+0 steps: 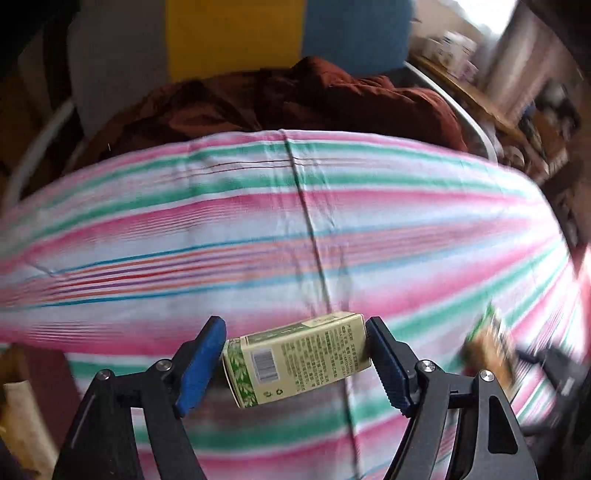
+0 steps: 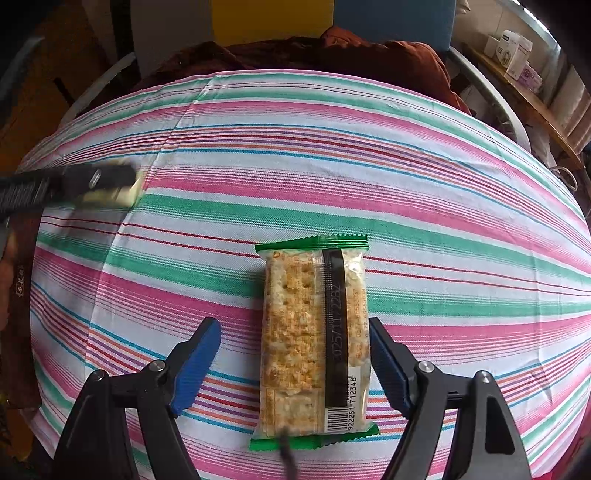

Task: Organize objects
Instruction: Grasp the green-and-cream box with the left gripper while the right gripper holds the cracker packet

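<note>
A small pale green carton [image 1: 295, 360] with a barcode sits crosswise between the blue pads of my left gripper [image 1: 295, 356], held above the striped cloth [image 1: 258, 229]. The same carton [image 2: 110, 194] and the left gripper show blurred at the left of the right wrist view. A cracker packet [image 2: 314, 339] with green ends lies flat on the cloth [image 2: 332, 166]. My right gripper [image 2: 295, 354] is open with a pad on each side of the packet; the right pad is close to it, the left pad apart. The packet shows blurred in the left wrist view [image 1: 487, 347].
A dark red-brown cloth heap [image 2: 332, 51] lies past the far edge of the striped cloth. A wooden shelf [image 2: 524, 92] with white boxes [image 2: 513, 48] runs along the right. Yellow and blue panels [image 1: 236, 33] stand behind. A dark cable end [image 2: 286, 452] lies on the packet's near end.
</note>
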The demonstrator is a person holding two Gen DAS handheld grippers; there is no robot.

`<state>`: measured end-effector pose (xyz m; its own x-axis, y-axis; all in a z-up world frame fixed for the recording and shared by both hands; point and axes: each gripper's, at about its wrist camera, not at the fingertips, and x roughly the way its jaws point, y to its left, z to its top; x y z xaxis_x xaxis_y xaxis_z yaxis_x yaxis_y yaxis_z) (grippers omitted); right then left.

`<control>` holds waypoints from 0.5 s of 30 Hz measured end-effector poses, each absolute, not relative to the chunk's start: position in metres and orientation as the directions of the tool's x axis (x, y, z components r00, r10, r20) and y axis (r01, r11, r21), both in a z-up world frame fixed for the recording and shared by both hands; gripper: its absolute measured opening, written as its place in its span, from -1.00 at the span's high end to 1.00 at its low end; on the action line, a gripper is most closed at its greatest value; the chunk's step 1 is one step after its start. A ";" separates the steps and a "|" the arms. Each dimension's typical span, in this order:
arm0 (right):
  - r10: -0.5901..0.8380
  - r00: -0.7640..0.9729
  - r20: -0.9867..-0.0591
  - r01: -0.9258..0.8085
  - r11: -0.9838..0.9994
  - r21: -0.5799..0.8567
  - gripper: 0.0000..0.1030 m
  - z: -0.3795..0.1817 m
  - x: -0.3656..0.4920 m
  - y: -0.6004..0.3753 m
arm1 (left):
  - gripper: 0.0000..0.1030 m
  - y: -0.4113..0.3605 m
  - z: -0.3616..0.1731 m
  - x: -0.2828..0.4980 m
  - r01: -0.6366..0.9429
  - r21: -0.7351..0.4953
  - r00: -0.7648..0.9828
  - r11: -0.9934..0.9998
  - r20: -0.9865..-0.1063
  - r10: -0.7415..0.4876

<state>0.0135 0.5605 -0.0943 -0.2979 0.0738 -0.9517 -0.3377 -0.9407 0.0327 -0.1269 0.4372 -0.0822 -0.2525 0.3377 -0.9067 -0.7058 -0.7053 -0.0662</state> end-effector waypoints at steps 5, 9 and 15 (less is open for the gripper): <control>0.076 -0.311 -0.947 -0.327 -0.944 0.032 -0.58 -0.098 0.019 0.566 | -0.50 0.414 -0.080 -0.078 -0.755 0.034 -0.333 -0.654 -0.880 0.338; 0.078 -0.319 -0.945 -0.320 -0.947 0.030 -0.58 -0.097 0.021 0.566 | -0.50 0.396 -0.079 -0.039 -0.768 0.090 -0.392 -0.634 -0.849 0.354; 0.082 -0.339 -0.937 -0.310 -0.950 0.029 -0.30 -0.093 0.025 0.566 | -0.49 0.388 -0.083 -0.023 -0.765 0.111 -0.430 -0.634 -0.821 0.375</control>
<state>0.0253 0.5660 -0.0935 -0.3395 0.0821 -0.9370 -0.3102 -0.9502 0.0292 -0.0225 0.3880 -0.0827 -0.4304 0.3750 -0.8211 -0.7650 -0.6344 0.1112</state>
